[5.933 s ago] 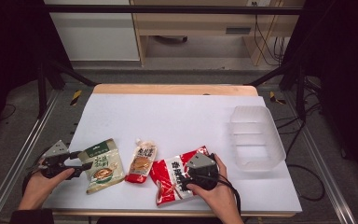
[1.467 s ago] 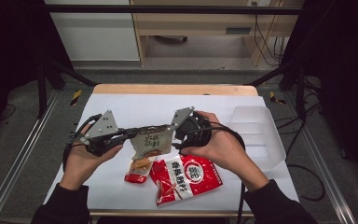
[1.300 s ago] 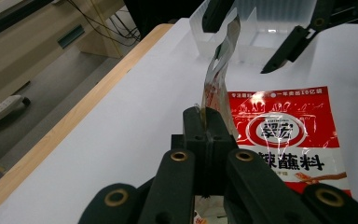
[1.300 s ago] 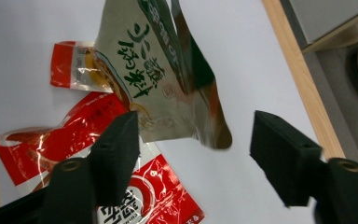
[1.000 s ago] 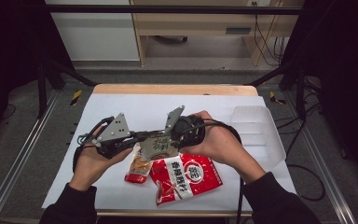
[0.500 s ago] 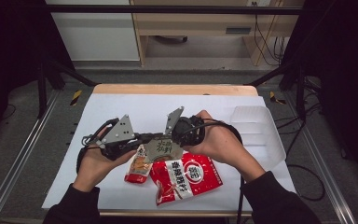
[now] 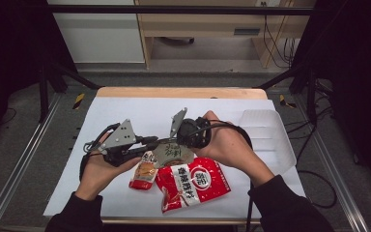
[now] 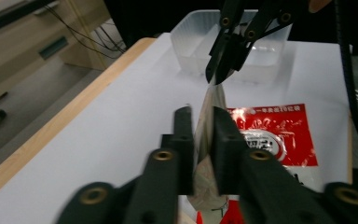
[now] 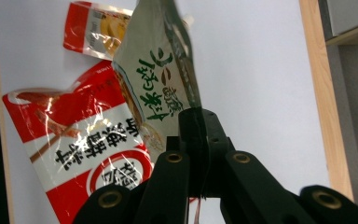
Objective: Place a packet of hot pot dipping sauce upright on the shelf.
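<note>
- The left gripper (image 7: 150, 145) is closed on one edge of a grey-green packet (image 7: 173, 152), which is held up off the table (image 7: 106, 111) between the two grippers.
- In the left gripper view the packet (image 8: 205, 135) stands edge-on between the two black jaws, which press against it from both sides.
- The right gripper (image 7: 176, 140) is clamped on the opposite edge of the same packet; in the right gripper view its jaws meet on the packet's (image 9: 161, 88) lower edge, and green writing shows on the pale face.
- In the left gripper view the right gripper (image 8: 219, 70) comes down from the top and pinches the packet's far end.
- A large red packet (image 7: 193, 181) lies flat on the white table, just below the held packet and near the table's front edge.
- A small orange and red packet (image 7: 145, 171) lies just left of the red one, touching or nearly touching it.
- A clear plastic tray (image 7: 268, 137) sits at the table's right side, beyond the right hand (image 7: 229, 147).
- The left hand (image 7: 99, 169) grips its tool from below and left.
</note>
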`<control>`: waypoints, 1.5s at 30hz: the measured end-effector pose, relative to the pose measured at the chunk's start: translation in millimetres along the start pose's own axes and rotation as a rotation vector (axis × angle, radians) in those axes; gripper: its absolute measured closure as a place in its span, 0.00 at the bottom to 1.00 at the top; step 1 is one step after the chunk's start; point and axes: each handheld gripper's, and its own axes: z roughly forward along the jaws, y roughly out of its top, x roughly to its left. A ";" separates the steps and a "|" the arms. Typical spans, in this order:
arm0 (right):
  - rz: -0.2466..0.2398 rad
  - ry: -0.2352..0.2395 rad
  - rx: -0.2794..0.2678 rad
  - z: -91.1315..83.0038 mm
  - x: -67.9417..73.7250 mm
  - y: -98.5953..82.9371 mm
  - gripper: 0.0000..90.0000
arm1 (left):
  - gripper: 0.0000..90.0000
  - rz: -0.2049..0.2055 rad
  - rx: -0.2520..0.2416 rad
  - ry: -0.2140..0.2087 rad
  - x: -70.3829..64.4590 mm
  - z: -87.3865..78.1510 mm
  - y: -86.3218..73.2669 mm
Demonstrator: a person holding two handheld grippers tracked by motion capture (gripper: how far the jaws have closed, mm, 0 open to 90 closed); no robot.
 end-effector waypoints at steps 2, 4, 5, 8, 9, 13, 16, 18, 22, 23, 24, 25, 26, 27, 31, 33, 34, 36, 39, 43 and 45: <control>-0.011 -0.007 0.011 -2.5 -2.5 0.2 1.00 | 0.69 -0.019 -0.021 0.006 -2.0 0.0 -5.1; -0.014 -0.020 0.025 -5.7 -4.9 -0.4 1.00 | 0.50 -0.027 -0.028 0.032 -5.1 0.1 -11.7; -0.014 -0.025 0.030 -7.6 -6.7 -1.2 1.00 | 0.46 -0.032 -0.035 0.056 -7.2 -0.4 -17.1; -0.009 -0.036 0.025 -15.4 -14.8 -5.6 1.00 | 0.32 -0.051 -0.031 0.089 -11.0 -2.5 -32.0; 0.000 -0.040 0.024 -18.6 -17.7 -7.4 1.00 | 0.29 -0.059 -0.019 0.103 -12.7 -3.2 -40.5; 0.013 -0.070 0.016 -34.9 -30.2 -17.0 1.00 | 0.15 -0.105 0.045 0.154 -14.7 -4.7 -72.0; 0.019 -0.093 0.007 -44.6 -36.8 -24.3 1.00 | 0.11 -0.168 0.071 0.179 -10.2 -6.0 -95.6; 0.023 -0.101 0.006 -48.0 -39.1 -27.1 1.00 | 0.10 -0.189 0.077 0.205 -5.5 -8.2 -106.4; 0.051 -0.121 -0.003 -60.7 -49.3 -44.9 1.00 | 0.09 -0.239 0.056 0.254 6.5 -16.7 -124.5; 0.060 -0.124 -0.007 -63.1 -52.4 -50.2 1.00 | 0.08 -0.247 0.053 0.265 8.8 -19.0 -128.4; 0.076 -0.130 -0.005 -65.3 -55.0 -55.7 1.00 | 0.08 -0.253 0.052 0.275 10.4 -20.8 -131.2; 0.083 -0.135 -0.004 -66.8 -57.2 -60.0 1.00 | 0.08 -0.259 0.049 0.289 12.9 -23.8 -136.0; 0.102 -0.142 -0.008 -68.6 -61.0 -67.7 1.00 | 0.08 -0.263 0.050 0.297 14.9 -25.9 -140.0; 0.129 -0.151 -0.010 -70.9 -66.5 -79.2 1.00 | 0.07 -0.269 0.050 0.306 16.3 -27.3 -142.9; 0.170 -0.173 -0.009 -75.2 -77.6 -101.1 1.00 | 0.07 -0.305 0.054 0.354 24.2 -32.2 -153.1; 0.196 -0.188 -0.008 -77.3 -83.8 -112.8 1.00 | 0.07 -0.309 0.048 0.366 25.9 -34.2 -154.2; 0.215 -0.197 -0.004 -78.6 -88.2 -121.2 1.00 | 0.07 -0.312 0.047 0.368 26.1 -34.5 -154.5; 0.241 -0.213 -0.001 -80.0 -94.4 -132.6 1.00 | 0.07 -0.307 0.056 0.373 25.8 -33.8 -155.4; 0.288 -0.236 0.001 -79.9 -104.9 -151.2 1.00 | 0.07 -0.285 0.081 0.380 24.2 -31.6 -155.1; 0.329 -0.259 0.014 -78.7 -116.8 -171.0 1.00 | 0.07 -0.279 0.081 0.384 23.0 -31.5 -154.3; 0.352 -0.274 0.015 -77.6 -124.4 -183.5 1.00 | 0.07 -0.283 0.078 0.389 23.0 -32.1 -154.5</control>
